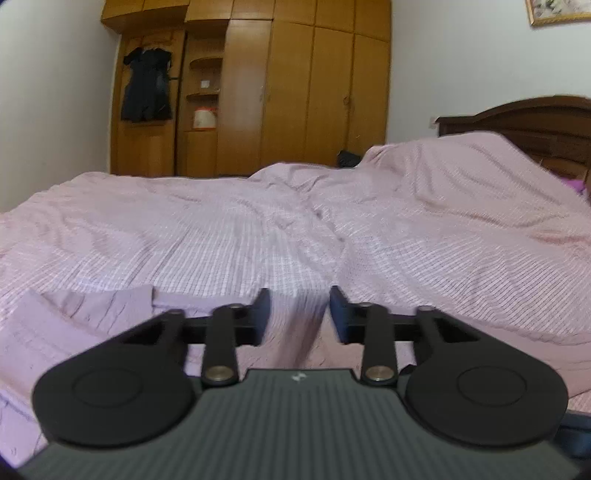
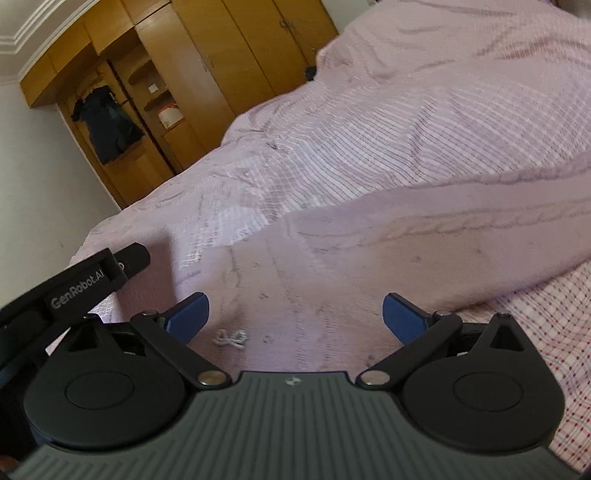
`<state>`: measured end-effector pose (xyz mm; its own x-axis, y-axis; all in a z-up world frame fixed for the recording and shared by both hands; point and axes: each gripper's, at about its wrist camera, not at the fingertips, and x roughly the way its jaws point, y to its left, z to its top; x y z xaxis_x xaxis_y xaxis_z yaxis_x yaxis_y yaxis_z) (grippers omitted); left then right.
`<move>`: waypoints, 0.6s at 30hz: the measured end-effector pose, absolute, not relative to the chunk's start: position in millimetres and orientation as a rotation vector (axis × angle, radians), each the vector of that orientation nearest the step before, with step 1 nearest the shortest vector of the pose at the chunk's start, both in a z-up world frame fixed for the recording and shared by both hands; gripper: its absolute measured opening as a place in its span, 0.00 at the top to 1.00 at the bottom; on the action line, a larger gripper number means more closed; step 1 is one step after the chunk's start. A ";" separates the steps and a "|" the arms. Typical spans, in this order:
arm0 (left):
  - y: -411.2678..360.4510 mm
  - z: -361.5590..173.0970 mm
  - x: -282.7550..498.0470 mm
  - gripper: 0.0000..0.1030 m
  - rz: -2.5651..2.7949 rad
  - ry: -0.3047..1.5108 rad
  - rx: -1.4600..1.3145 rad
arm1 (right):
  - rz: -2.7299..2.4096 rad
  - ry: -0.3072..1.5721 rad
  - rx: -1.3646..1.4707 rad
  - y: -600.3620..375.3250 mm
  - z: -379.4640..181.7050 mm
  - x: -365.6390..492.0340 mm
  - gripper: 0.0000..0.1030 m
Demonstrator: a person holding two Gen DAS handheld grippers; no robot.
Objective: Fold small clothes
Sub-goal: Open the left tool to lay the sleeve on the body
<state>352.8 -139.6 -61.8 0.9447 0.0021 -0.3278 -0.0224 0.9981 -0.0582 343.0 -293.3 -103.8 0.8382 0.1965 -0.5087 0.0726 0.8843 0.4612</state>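
Both grippers hover over the bed, fingers released. The right gripper is above a pink garment. The left gripper holds nothing.

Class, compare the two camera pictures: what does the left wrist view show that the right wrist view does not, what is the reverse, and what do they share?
Only the left wrist view shows the dark wooden headboard and the gold-framed picture on the wall.

Only the right wrist view shows the pale pink knitted garment with its small silver emblem, the open right tool, and the white ceiling moulding.

Both show the pink checked bedspread, the yellow-brown wooden wardrobe, the dark hanging garment and the open left tool.
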 end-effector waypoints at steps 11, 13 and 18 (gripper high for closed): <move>-142.2 -73.5 366.8 0.62 -0.048 0.457 -0.155 | 0.052 0.590 0.491 -309.6 -116.7 342.6 0.00; -143.1 -74.8 365.8 0.59 -0.041 0.467 -0.146 | 0.049 0.597 0.486 -309.6 -118.2 342.6 0.00; -142.2 -71.0 360.8 0.46 -0.022 0.450 -0.124 | 0.057 0.589 0.472 -308.6 -114.1 340.4 0.00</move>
<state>360.8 -142.2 -71.0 0.9004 -0.0482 -0.4324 -0.0067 0.9922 -0.1245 340.4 -308.6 -114.1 0.8329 0.1840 -0.5219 0.0813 0.8921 0.4444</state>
